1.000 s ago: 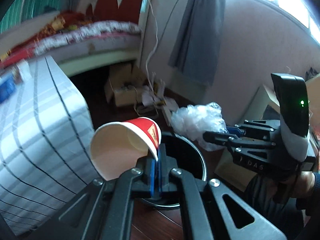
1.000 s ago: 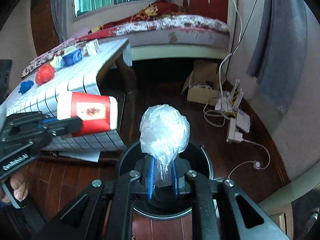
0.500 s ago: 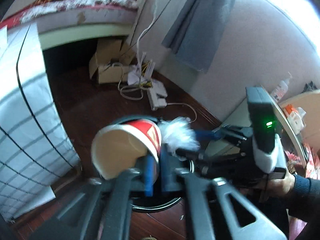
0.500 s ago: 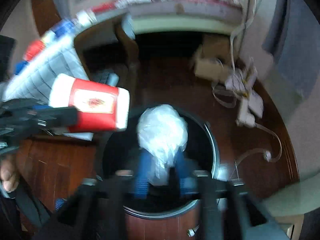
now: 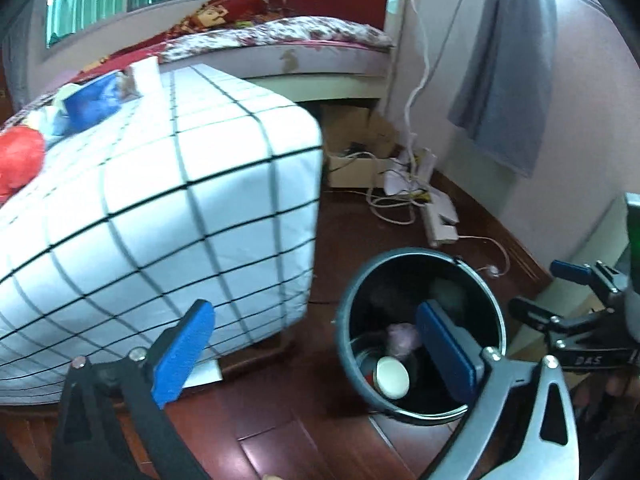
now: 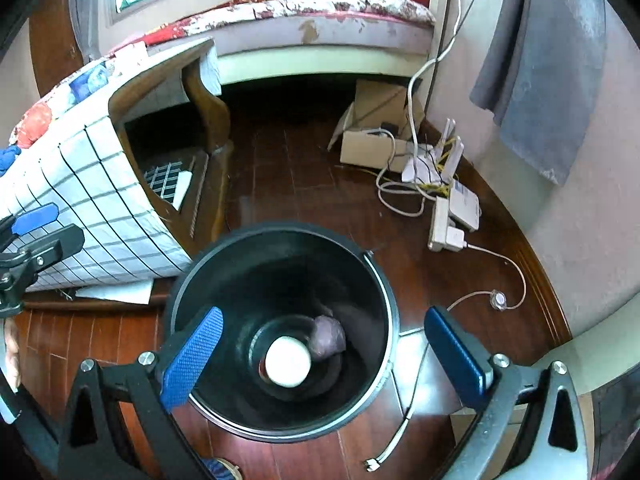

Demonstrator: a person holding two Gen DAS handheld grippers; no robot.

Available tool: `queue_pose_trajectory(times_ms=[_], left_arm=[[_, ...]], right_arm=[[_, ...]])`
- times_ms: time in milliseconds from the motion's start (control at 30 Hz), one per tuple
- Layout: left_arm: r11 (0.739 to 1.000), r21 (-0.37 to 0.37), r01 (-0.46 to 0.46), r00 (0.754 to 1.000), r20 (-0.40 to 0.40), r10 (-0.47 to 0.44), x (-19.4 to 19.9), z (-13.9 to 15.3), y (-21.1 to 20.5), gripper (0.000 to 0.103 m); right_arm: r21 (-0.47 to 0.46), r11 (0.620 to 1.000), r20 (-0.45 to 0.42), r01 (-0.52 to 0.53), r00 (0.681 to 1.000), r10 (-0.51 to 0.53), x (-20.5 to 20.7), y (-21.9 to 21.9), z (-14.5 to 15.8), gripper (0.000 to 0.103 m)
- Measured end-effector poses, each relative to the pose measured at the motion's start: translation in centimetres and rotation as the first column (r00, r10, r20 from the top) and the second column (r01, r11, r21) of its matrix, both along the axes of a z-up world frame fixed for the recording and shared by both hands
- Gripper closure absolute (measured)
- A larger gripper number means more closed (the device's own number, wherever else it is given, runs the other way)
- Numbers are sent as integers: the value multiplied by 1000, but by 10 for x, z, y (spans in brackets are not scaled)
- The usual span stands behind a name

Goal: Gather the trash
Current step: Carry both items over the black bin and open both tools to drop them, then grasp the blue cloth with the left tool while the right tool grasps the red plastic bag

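Observation:
A black round trash bin (image 5: 347, 308) (image 6: 382, 276) stands on the wooden floor. At its bottom lie the red paper cup (image 5: 393, 376) (image 6: 288, 362), white base up, and a crumpled plastic wad (image 6: 330, 338) beside it. My left gripper (image 5: 316, 354) hangs over the bin's left rim, jaws opening, nothing between its blue pads. My right gripper (image 6: 324, 356) is straight above the bin mouth, jaws opening and empty. The right gripper (image 5: 540, 286) also shows at the right edge of the left wrist view. At the left edge of the right wrist view is the left gripper (image 6: 52, 226).
A table under a white checked cloth (image 5: 168, 200) (image 6: 80, 200) stands close left of the bin, with toys on top. Behind are a bed (image 6: 320, 32), a cardboard box (image 6: 376, 136), a power strip with cables (image 6: 444, 224) and a grey curtain (image 6: 552, 60).
Both grippers went from shut to wide open. The red cup left the left gripper and the plastic wad left the right; both now lie inside the bin.

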State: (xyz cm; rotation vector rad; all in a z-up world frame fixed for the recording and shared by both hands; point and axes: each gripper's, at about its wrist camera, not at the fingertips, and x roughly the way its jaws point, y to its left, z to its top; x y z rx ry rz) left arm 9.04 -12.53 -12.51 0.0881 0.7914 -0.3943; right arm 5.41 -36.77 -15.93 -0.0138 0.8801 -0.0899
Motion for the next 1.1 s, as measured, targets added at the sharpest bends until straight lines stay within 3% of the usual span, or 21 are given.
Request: queue_pose_trajectory(times_ms=[433,700,867,967,1100], left_arm=[[996,25,-87,995,57,86,4,2,33,1],[984,-6,-177,980,90,177,-1,16,80,0],[957,-46,-287,952,97,290,1,26,123,0],[939,-22,-344,931,124,344,1,35,151,0],[906,0,-424,896,149,419,4,49,190,0]], right_arm=[[-18,998,85,-59,995,60,5,49,20,1],[-38,989,164,-145,975,150,14,99,46,1],[-17,978,243,-208,948,206,22,134,65,1],[-1,968,331,-250,914,236,28,158,78,1],[-3,938,253,-347,907,336,52,208,85,1]])
